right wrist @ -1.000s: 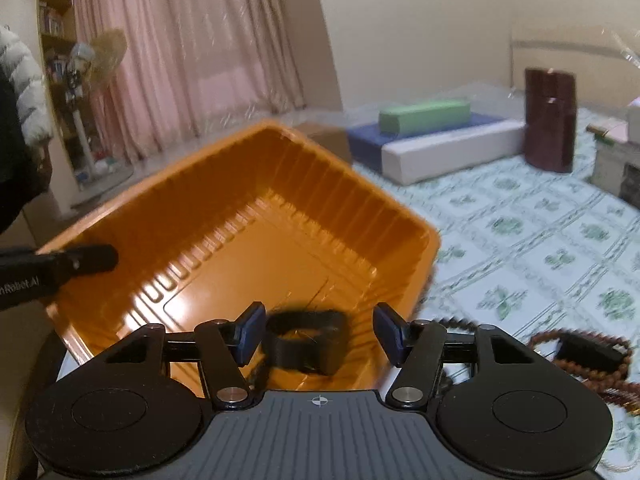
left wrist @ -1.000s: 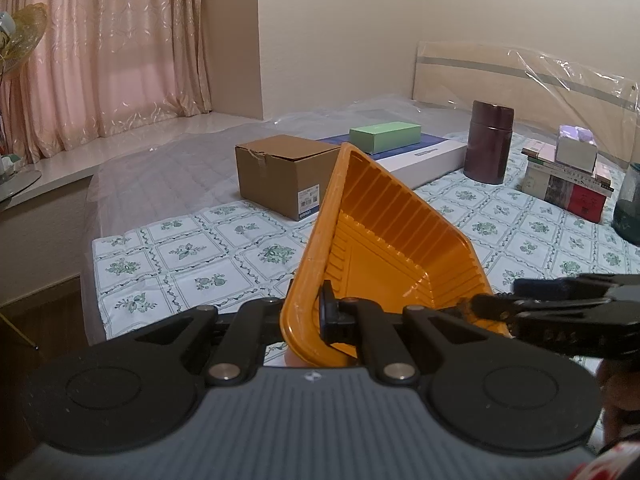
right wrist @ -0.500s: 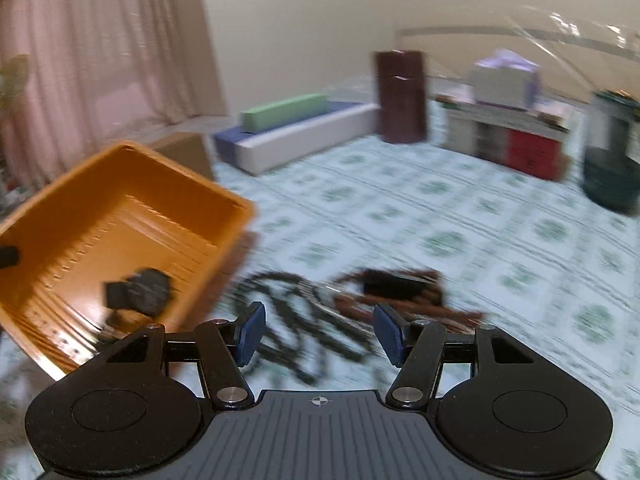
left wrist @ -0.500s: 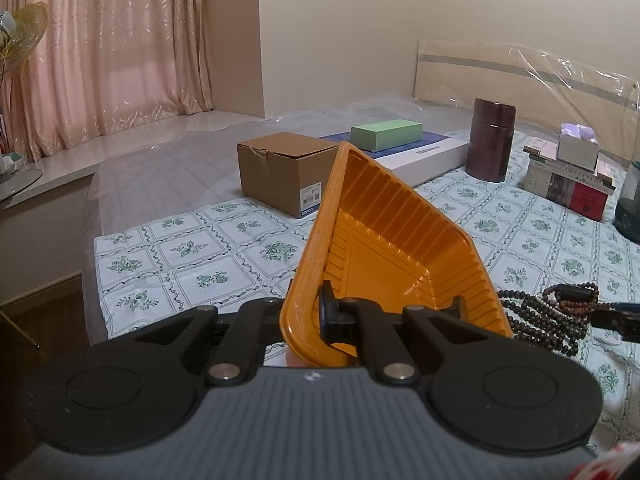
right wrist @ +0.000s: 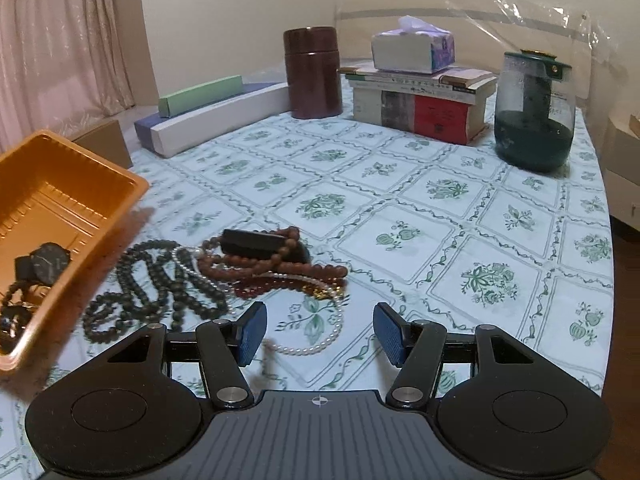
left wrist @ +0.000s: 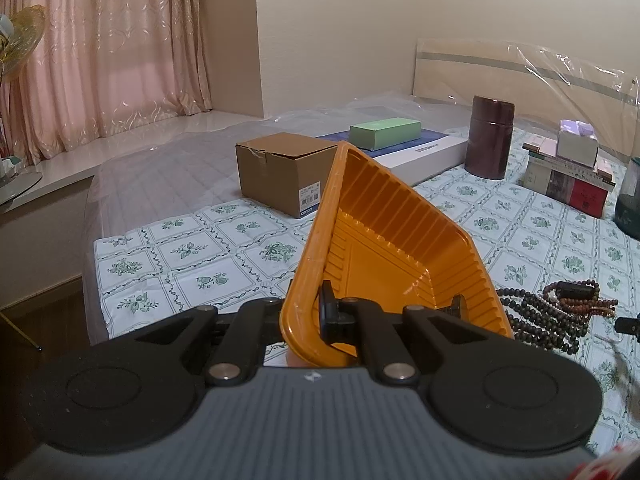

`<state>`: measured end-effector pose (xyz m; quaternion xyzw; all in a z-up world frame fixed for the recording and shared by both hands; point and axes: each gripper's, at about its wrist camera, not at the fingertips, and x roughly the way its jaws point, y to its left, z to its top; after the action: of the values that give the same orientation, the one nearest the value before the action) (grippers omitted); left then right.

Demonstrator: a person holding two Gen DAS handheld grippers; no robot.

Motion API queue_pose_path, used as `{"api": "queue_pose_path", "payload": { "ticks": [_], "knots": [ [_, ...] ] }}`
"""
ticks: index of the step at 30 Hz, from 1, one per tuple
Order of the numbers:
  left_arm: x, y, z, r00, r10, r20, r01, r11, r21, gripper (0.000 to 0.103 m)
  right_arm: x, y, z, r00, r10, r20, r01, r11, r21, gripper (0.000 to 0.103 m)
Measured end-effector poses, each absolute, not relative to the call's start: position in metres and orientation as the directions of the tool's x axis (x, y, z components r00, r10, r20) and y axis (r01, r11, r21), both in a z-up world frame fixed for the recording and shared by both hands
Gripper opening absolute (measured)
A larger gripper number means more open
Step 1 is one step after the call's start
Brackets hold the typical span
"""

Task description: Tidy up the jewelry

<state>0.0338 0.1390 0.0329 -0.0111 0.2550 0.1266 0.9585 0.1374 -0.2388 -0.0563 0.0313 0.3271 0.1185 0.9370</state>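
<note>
- Left tool: fingers together on the near rim of the orange tray; one finger inside the wall, the other outside. Tray is held tilted, far corner raised, above the cloth.
- Right tool: fingers apart, blue pads facing each other, nothing between them. It hangs low over the cloth.
- Jewelry pile lies on the cloth just beyond the right tool, slightly to its left, between tool and tray.
- Pile contents: dark beads on the left, nearest the tray; brown beads in the middle; a black block resting on the brown beads; a pearl string nearest the tool, its loop lying just ahead of the gap between the fingers.
- Pearl string and tool: close; contact cannot be judged.
- Tray in the right view: at left, holds a dark watch-like piece and some dark beads at its near end.
- Left view: same pile lies right of the tray, just beside its lower edge.
- Far side of the cloth: brown canister, book stack with tissue box on top, green jar, long white box, cardboard box.
</note>
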Motion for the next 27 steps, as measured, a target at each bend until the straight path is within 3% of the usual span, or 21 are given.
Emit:
{"api": "queue_pose_path", "payload": {
  "ticks": [2, 4, 11, 13, 19, 27],
  "knots": [
    [0.034, 0.139, 0.033, 0.838, 0.238, -0.492, -0.247, 0.968, 0.046, 0.007, 0.143, -0.238, -0.06, 0.756, 0.236, -0.61, -0.207, 0.971, 0.119, 0.058],
    [0.035, 0.139, 0.033, 0.837, 0.238, -0.493, -0.247, 0.968, 0.048, 0.007, 0.148, -0.236, -0.064, 0.746, 0.233, -0.624, -0.218, 0.971, 0.102, 0.04],
    [0.035, 0.139, 0.033, 0.837, 0.238, -0.493, -0.247, 0.968, 0.049, 0.007, 0.155, -0.231, -0.07, 0.741, 0.21, -0.638, -0.229, 0.972, 0.053, 0.022],
    [0.035, 0.139, 0.033, 0.837, 0.238, -0.493, -0.246, 0.968, 0.05, 0.007, 0.154, -0.23, -0.07, 0.739, 0.203, -0.642, -0.231, 0.972, 0.042, 0.002],
    [0.035, 0.138, 0.033, 0.837, 0.238, -0.492, -0.246, 0.968, 0.049, 0.007, 0.143, -0.235, -0.054, 0.763, 0.21, -0.611, -0.216, 0.974, 0.065, 0.002],
    [0.034, 0.138, 0.033, 0.839, 0.238, -0.49, -0.247, 0.968, 0.047, 0.007, 0.123, -0.236, 0.012, 0.852, 0.257, -0.456, -0.264, 0.963, 0.049, 0.002]
  ]
}}
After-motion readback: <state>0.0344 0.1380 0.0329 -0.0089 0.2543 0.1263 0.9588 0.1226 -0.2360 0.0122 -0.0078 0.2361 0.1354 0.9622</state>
